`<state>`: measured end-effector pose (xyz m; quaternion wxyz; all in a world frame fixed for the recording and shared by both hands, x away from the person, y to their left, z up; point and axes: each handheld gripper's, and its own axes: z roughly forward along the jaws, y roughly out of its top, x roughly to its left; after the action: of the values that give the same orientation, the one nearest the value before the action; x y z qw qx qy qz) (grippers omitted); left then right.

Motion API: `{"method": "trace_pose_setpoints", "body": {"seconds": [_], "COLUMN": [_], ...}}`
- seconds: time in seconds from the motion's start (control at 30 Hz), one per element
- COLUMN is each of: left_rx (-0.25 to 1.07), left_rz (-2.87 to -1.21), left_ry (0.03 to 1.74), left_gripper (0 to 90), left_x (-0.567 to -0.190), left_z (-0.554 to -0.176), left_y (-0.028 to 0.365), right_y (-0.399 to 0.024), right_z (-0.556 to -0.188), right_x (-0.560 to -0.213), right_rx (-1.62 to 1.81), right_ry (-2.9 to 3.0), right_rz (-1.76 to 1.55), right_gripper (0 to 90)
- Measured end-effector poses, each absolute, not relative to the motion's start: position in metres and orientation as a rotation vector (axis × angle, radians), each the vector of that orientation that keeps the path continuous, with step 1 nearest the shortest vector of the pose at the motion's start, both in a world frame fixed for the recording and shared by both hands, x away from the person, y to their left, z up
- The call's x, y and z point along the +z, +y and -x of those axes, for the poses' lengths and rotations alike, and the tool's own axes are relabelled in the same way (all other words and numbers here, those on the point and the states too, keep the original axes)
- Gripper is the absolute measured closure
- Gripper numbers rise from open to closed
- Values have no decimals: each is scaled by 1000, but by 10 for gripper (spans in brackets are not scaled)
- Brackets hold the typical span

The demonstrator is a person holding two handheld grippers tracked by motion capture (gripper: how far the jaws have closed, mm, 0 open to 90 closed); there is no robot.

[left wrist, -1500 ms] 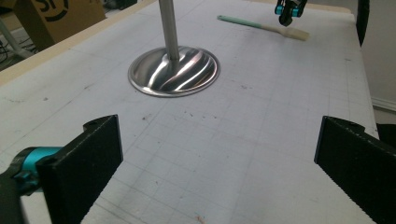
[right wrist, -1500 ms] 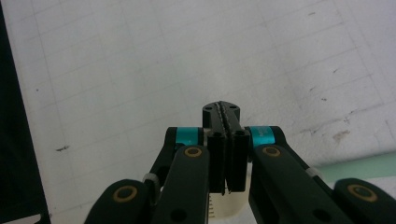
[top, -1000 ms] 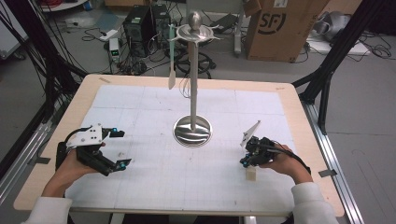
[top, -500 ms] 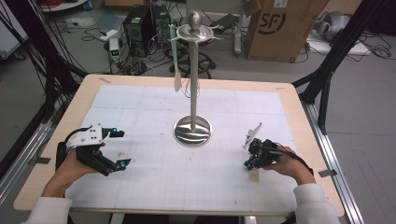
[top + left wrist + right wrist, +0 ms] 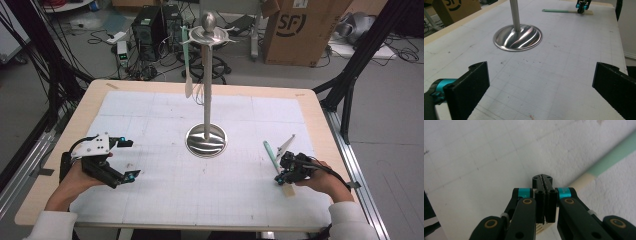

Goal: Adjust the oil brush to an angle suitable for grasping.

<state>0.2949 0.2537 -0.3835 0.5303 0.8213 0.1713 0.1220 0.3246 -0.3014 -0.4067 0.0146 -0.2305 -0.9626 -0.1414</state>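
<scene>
The spatula (image 5: 276, 162) is lying on the surface to the right of the stand (image 5: 206, 141), pinched near its cream end by the right gripper (image 5: 283, 176). The left gripper (image 5: 129, 159) is kept spread, idle. Lifting and hanging on the stand is probably needed next.

The shut right tool (image 5: 545, 181) hides the spatula's (image 5: 610, 157) neck.

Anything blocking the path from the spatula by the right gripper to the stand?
Nothing visible. The spatula lies on the mat under the right gripper, and only bare mat lies between it and the stand. Another spatula already hangs from the stand's top, on its left side.
</scene>
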Motion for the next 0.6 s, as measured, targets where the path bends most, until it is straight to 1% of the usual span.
{"method": "trace_pose_setpoints", "body": {"seconds": [0.33,0.47,0.6], "left_rx": [289,289,290], "left_rz": [-1958,-1960,-1958], "left_ry": [414,411,410], "left_gripper": [17,17,16], "left_x": [-384,-384,-384], "left_z": [-295,-295,-295], "left_y": [254,254,254], "right_y": [-327,-329,-322], "right_z": [-319,-317,-319], "right_x": [-405,-401,-389], "right_rx": [-428,-455,-533], "right_ry": [-2988,-2976,-2971], "right_rz": [786,801,774], "right_gripper": [892,892,892]}}
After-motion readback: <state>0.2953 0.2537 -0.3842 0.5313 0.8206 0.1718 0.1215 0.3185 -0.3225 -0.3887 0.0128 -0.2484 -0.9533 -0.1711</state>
